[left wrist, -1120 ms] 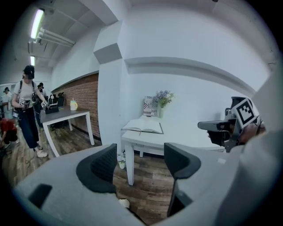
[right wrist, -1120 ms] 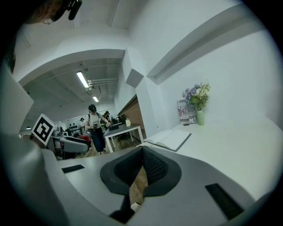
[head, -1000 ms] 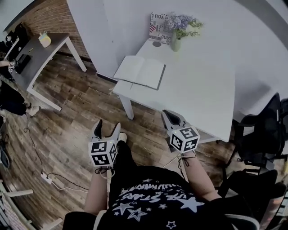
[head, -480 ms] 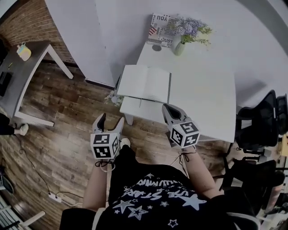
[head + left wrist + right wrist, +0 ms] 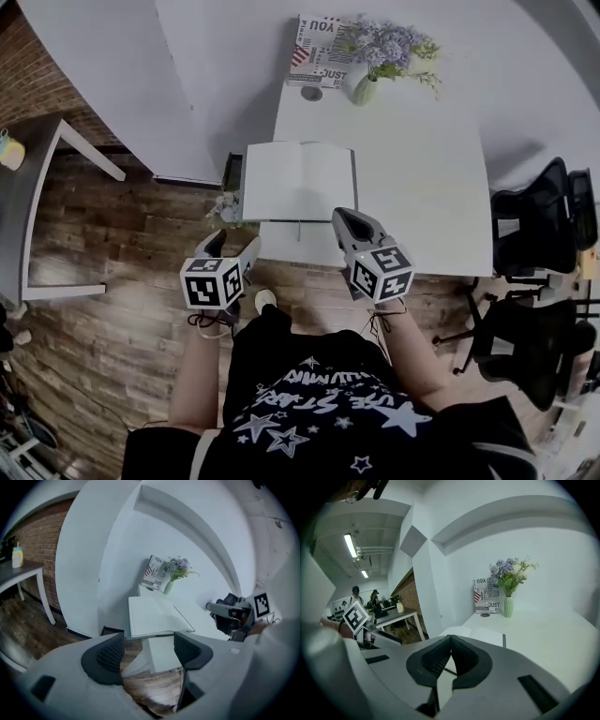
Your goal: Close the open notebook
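The white surface is filling most of the space in front of the person. The notebook is lying open and flat on its near left part, the left page jutting past the surface's left edge. Its spine is running straight away from the person, so the pages are spreading left and right. Closing it looks like a matter of swinging one page sideways over that spine.

Both claws are hanging short of the book, on the person's side of it. The right claw is sitting nearer, its tip just at the near edge of the right-hand page, jaws pressed together on nothing. The left claw is hovering out over the wooden floor, off the surface's near left corner. Its jaws are spread apart and empty, pointing toward the left page.

I'd judge the right one better placed to lift its page's outer edge. At the far end a vase of flowers is standing well apart.
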`<control>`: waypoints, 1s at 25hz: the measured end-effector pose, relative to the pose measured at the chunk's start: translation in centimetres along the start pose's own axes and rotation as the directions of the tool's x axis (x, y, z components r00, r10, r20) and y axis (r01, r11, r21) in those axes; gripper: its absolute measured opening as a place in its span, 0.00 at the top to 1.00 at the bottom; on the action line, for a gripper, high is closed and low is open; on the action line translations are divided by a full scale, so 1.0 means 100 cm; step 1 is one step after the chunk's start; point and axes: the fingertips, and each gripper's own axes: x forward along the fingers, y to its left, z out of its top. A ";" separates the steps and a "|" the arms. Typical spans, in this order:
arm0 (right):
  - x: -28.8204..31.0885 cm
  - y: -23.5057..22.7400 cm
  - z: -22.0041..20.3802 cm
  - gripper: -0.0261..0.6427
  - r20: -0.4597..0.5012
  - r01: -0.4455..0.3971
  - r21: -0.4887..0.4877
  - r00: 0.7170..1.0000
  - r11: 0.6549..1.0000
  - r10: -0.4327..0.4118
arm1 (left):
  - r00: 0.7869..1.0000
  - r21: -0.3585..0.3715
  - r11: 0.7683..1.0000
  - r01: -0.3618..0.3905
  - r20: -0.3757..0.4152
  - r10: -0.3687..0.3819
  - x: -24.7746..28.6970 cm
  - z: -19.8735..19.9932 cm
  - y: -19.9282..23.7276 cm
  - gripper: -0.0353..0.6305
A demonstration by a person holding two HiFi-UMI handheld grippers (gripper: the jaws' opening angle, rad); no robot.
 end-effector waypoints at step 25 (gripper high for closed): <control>0.058 -0.022 -0.021 0.96 -0.116 0.153 0.079 0.983 0.985 -0.144 | 0.910 -0.425 0.858 0.290 -0.155 -0.385 0.097 -0.006 0.044 0.69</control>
